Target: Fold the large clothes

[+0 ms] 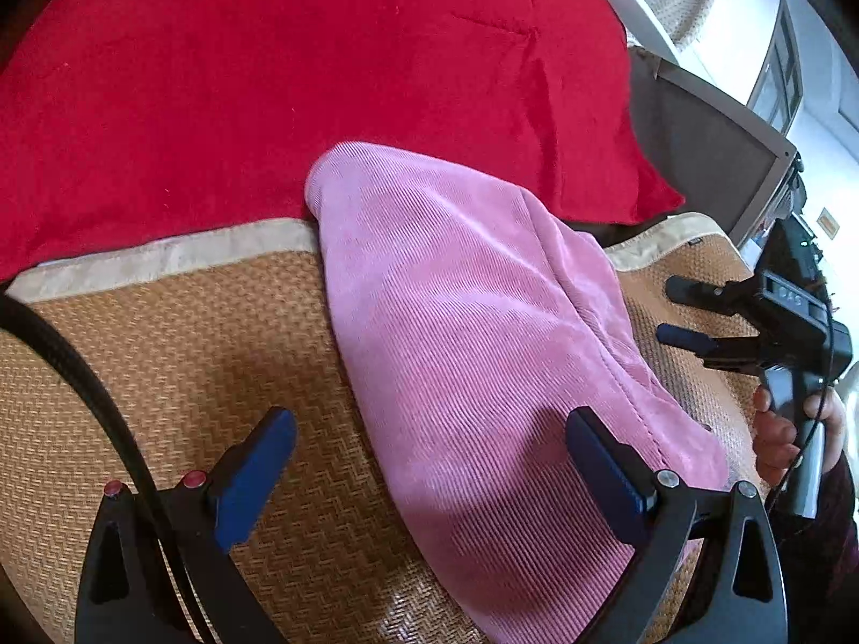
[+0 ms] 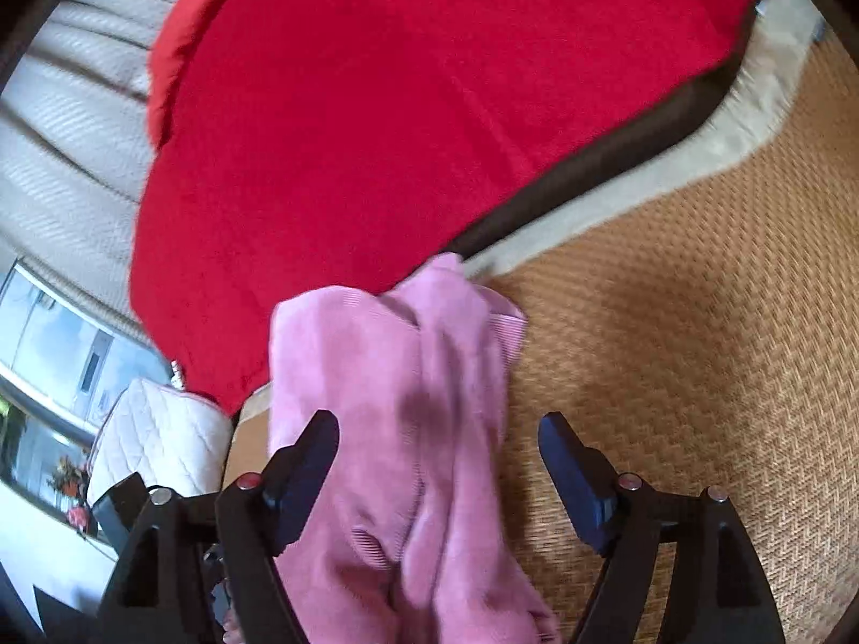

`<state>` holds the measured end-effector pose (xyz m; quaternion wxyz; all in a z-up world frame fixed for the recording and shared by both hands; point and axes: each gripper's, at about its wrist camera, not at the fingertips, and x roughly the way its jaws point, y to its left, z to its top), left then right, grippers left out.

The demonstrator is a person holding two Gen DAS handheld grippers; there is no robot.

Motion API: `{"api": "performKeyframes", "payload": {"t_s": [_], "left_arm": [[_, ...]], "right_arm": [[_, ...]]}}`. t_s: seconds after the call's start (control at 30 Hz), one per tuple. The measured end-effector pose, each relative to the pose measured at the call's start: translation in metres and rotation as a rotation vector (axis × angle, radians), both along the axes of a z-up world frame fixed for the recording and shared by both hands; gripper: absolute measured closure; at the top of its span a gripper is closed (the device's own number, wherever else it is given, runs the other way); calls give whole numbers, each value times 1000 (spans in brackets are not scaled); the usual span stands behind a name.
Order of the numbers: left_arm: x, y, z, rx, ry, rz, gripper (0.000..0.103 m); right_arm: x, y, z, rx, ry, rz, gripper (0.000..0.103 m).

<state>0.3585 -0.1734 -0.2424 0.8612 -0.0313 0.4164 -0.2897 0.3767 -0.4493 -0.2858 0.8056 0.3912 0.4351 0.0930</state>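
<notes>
A pink corduroy garment [image 1: 456,322] lies folded into a long strip on the woven straw mat [image 1: 161,375]. My left gripper [image 1: 429,451] stands open over its near end, the right finger above the fabric and the left finger above bare mat. In the left wrist view my right gripper [image 1: 665,310] hovers at the garment's right side, held by a hand [image 1: 773,429], fingers apart. In the right wrist view, which is blurred, the pink garment [image 2: 397,402] runs between the spread fingers of the right gripper [image 2: 440,440], and the pads do not press on it.
A red blanket [image 1: 268,80] covers the area behind the mat, whose beige border [image 1: 177,252] runs along it. A grey bed board [image 1: 714,161] stands at the right. White quilted cushions [image 2: 161,440] and a window [image 2: 48,333] lie beyond. A black cable [image 1: 91,375] crosses the left.
</notes>
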Motion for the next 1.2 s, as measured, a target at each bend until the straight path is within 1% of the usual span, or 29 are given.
{"api": "performKeyframes", "payload": {"t_s": [0.13, 0.27, 0.37, 0.43, 0.5, 0.57, 0.63, 0.8, 0.97, 1.2], "left_arm": [[3, -2, -4, -26, 32, -10, 3], [5, 0, -8, -52, 65, -13, 3], [4, 3, -9, -51, 63, -13, 3], [3, 5, -8, -46, 61, -13, 3], [3, 6, -8, -43, 61, -11, 3], [3, 7, -10, -48, 68, -8, 3], [4, 8, -11, -50, 73, -7, 3], [6, 9, -13, -50, 74, -5, 3], [9, 6, -15, -54, 79, -5, 3], [11, 6, -17, -58, 81, -6, 3]], "right_arm": [[9, 14, -11, 25, 39, 77, 22], [17, 30, -18, 3, 61, 133, 22], [22, 44, -21, -55, 82, 152, 22], [23, 58, -19, -88, 76, 173, 22], [24, 72, -15, -143, 65, 175, 22], [22, 85, -8, -230, 46, 175, 22], [19, 93, -2, -281, 31, 171, 22], [18, 106, 2, -342, 17, 162, 22], [13, 129, 12, -426, -3, 162, 22], [9, 147, 18, -480, -18, 163, 22]]}}
